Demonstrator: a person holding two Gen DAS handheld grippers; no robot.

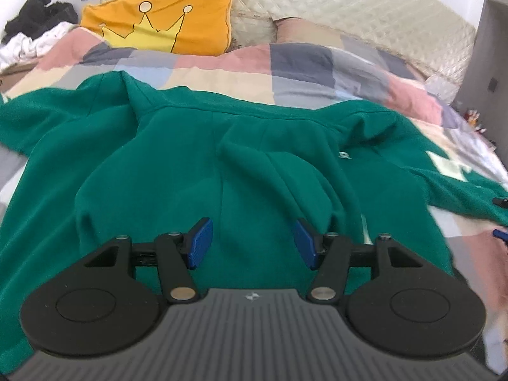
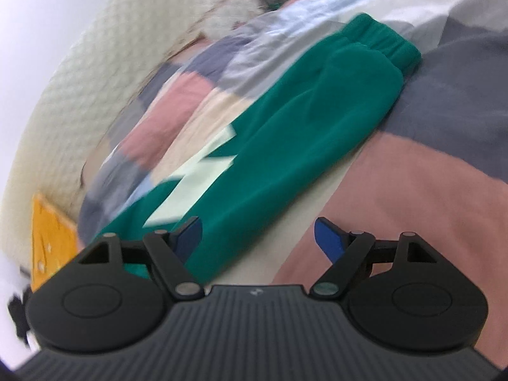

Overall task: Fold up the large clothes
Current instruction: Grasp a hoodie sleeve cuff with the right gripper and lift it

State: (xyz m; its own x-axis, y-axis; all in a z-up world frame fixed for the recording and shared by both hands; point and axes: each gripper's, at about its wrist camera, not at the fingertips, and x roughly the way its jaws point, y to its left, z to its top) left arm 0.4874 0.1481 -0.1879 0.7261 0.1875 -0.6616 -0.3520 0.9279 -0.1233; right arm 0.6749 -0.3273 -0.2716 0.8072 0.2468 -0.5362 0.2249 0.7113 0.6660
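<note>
Spreading flat on the bed (image 1: pixel 222 73), green sweatshirt (image 1: pixel 177 165) lies below the orange pillow (image 1: pixel 165 16). Left tongs (image 1: pixel 250 243) part-open, empty, over its body; right tongs (image 2: pixel 257 238) wide, empty, beside the sleeve (image 2: pixel 285 146). Pinch sleeve near cuff, fold inward smoothly.

Both the left gripper (image 1: pixel 252 243) and right gripper (image 2: pixel 257 238) have black linkages, blue-padded jaws, ribbed grey bodies.

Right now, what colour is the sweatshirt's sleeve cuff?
Green, like the sleeve; cuff clearest in right wrist view.
</note>
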